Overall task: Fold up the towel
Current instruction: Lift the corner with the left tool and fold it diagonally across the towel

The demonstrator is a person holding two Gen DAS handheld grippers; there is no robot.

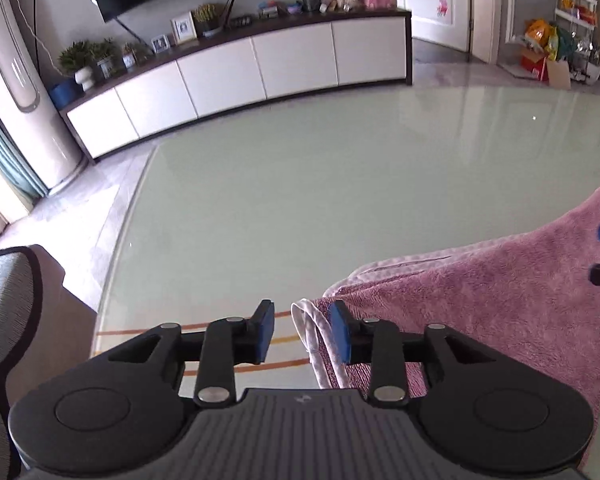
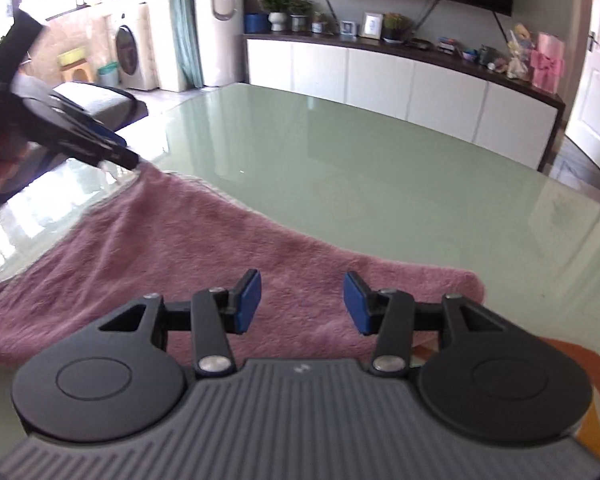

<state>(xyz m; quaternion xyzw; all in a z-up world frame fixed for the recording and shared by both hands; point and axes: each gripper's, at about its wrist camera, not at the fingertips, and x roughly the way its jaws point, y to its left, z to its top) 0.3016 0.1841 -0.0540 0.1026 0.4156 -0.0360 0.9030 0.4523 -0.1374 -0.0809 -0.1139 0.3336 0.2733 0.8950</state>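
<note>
The pink towel (image 2: 204, 248) lay spread on the glass table (image 2: 380, 168) — fluffy, one corner raised, its edge pale-trimmed.

A: How does the left gripper (image 1: 302, 332) stand?
B: Its blue pads (image 1: 265, 336) are parted, with a gap between them.
A: And the right gripper (image 2: 302, 304)?
B: Also spread, wider, pointing forward and slightly down.

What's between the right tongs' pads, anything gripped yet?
Nothing gripped. In the right wrist view the right tongs are open, and through the gap shows only the pink towel, lying on the glass table beneath them.
</note>
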